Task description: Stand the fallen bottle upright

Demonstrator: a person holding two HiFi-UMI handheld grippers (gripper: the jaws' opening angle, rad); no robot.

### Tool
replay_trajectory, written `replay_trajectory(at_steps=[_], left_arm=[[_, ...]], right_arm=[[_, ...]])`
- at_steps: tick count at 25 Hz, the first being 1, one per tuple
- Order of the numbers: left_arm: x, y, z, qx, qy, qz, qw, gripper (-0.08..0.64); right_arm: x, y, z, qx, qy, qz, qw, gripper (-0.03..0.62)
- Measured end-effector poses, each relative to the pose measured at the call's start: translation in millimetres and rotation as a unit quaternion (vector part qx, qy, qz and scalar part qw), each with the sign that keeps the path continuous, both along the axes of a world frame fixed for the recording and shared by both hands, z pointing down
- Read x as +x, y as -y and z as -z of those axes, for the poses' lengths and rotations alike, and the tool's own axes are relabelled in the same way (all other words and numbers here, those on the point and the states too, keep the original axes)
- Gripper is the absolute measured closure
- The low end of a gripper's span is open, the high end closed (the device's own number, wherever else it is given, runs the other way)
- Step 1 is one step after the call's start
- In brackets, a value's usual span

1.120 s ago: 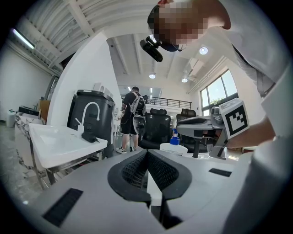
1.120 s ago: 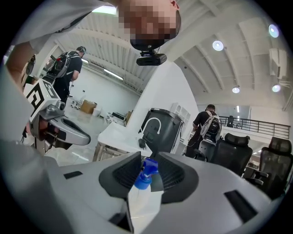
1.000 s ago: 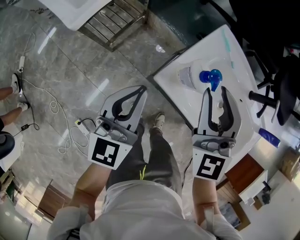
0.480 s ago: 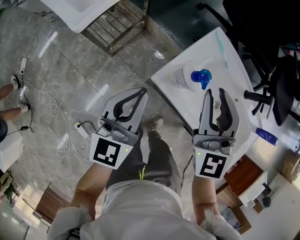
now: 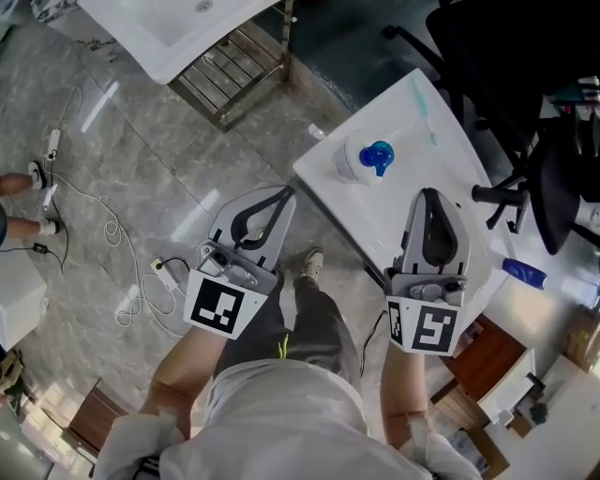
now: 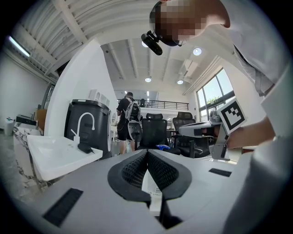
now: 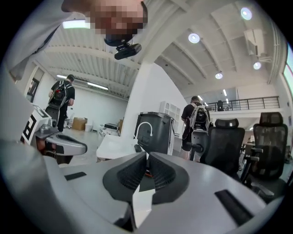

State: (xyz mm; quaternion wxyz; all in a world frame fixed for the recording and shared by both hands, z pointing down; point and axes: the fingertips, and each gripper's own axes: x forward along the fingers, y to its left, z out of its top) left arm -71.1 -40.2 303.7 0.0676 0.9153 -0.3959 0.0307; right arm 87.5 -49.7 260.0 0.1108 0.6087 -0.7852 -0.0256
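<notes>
A clear bottle [image 5: 354,161] with a blue cap stands on the white table [image 5: 375,217] near its far left corner, seemingly upright as seen from above. My right gripper [image 5: 427,195] hangs over the table on the near side of the bottle, apart from it, jaws shut with nothing between them. In the right gripper view the right gripper [image 7: 147,156] has its pads meeting. My left gripper [image 5: 286,190] is over the floor left of the table, shut and empty. The left gripper [image 6: 147,152] looks the same in its own view.
A white sink unit [image 5: 178,28] with a metal rack [image 5: 234,52] stands at the far left. Black office chairs [image 5: 525,112] crowd the table's far right side. Cables [image 5: 122,253] lie on the floor. A blue object [image 5: 523,273] lies right of the table.
The right gripper's jaws have gone from open to shut. Both grippers have risen, and the bottle now lies farther from the right gripper's tips.
</notes>
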Motion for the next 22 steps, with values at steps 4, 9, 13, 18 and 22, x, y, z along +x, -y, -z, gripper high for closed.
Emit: replay_trajectory(at_steps=[4, 9, 13, 18, 22], left_arm=[[9, -6, 20, 0.009, -0.002, 0.002, 1.0000, 0.541], [21, -17, 53, 0.033, 0.007, 0.005, 0.9994, 0.541], [29, -25, 82, 0.053, 0.005, 0.013, 0.9985, 0.541], [32, -41, 114, 0.069, 0.005, 0.024, 0.9974, 0.541], [26, -50, 136, 0.085, 0.016, 0.034, 0.9957, 0.541]], right_arm=[[15, -7, 8, -0.014, 0.055, -0.006, 0.998, 0.545], [29, -25, 36, 0.003, 0.057, 0.001, 0.998, 0.545], [40, -41, 63, 0.022, 0.045, 0.012, 0.999, 0.545], [54, -62, 93, 0.043, 0.038, 0.022, 0.998, 0.545], [68, -75, 110, 0.056, 0.040, 0.027, 0.997, 0.545]])
